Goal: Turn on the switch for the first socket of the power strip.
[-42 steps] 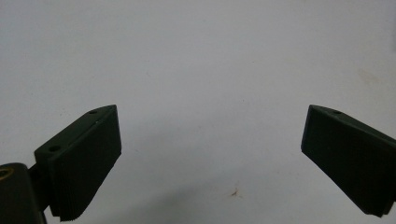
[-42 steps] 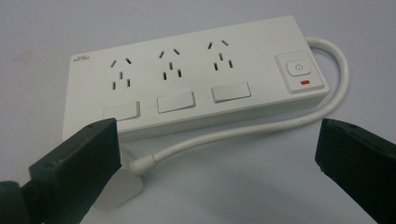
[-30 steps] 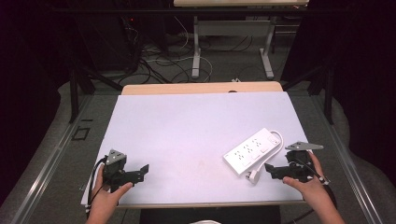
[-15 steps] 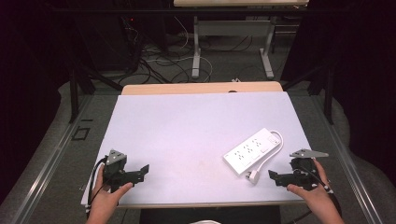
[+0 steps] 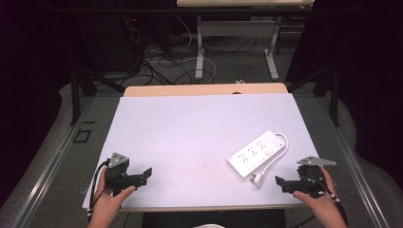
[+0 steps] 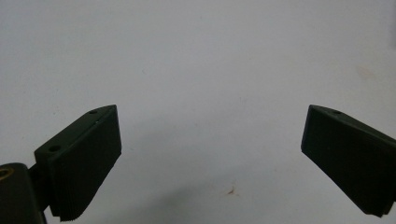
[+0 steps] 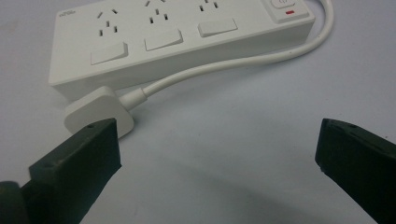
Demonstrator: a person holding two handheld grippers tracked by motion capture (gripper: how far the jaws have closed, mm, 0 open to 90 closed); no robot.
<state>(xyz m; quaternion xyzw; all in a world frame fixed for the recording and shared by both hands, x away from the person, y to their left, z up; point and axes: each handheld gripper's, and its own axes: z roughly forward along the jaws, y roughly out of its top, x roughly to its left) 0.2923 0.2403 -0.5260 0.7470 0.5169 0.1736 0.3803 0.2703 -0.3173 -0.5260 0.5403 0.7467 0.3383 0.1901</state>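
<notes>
At the near edge of the desk (image 5: pixel 199 123), both hands come in from below, each holding a hand-held gripper low over the pale surface. The left hand (image 5: pixel 108 202) wraps its left hand-held gripper (image 5: pixel 145 175) from behind at the near left corner, jaws pointing right and a little away from the person. The right hand (image 5: pixel 319 203) holds the right hand-held gripper (image 5: pixel 280 182) at the near right corner, jaws pointing left toward the plug (image 5: pixel 257 179). A cable trails back from the left one along the wrist.

From above, the power strip (image 5: pixel 256 153) lies flat on the right half of the desk, set at a slant, its cord (image 5: pixel 275 154) looping from the far end round to the plug, which lies just beside the strip's near end. The right hand-held gripper is near the plug but apart from it.

From the right gripper view, the right hand-held gripper (image 7: pixel 219 163) has its jaws spread wide with nothing between them; the plug (image 7: pixel 95 109) sits just beyond the left jaw, the power strip (image 7: pixel 177 35) behind it with sockets and rocker switches that the high view leaves too small to make out. From the left gripper view, the left hand-held gripper (image 6: pixel 210 158) is likewise wide apart, over bare desk (image 6: pixel 201 60) with a small brown speck.
</notes>
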